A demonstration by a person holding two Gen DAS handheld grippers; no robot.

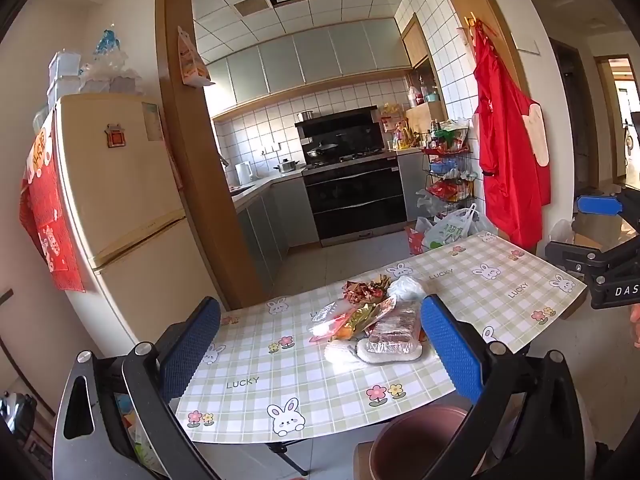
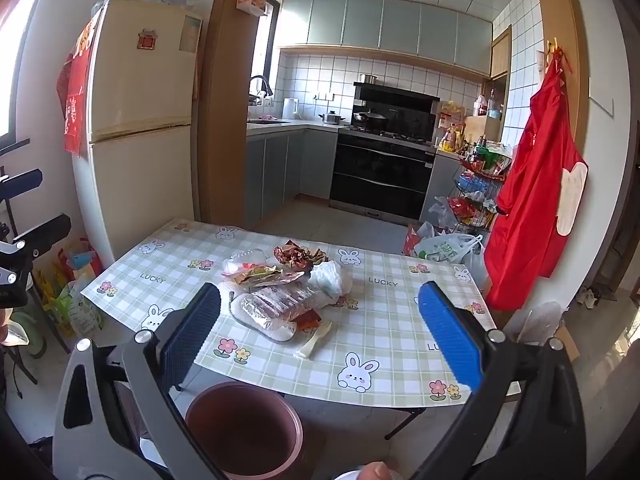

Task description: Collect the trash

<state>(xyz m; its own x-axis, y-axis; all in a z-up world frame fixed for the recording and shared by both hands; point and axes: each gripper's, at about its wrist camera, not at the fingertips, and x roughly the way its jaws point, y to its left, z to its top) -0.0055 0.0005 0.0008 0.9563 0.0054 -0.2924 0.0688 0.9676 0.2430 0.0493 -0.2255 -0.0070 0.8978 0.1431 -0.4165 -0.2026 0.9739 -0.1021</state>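
Both the left gripper (image 1: 320, 352) and right gripper (image 2: 320, 336) hang spread wide, grasping nothing. Just below the tabletop's (image 2: 400, 360) near edge stands a brown bin (image 2: 244, 428). Mid-table lies the trash pile (image 2: 280, 288): wrappers, a foil-lined tray, perhaps a plastic spoon (image 2: 314, 344).

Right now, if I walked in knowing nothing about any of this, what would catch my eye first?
Probably the pile of trash, crumpled wrappers and plastic packaging heaped in the middle of the bunny-print table. Next, the bright red apron hanging on the wall at the right. Below the table's near edge stands an empty brown bin, and both blue-padded grippers hang wide open, holding nothing.
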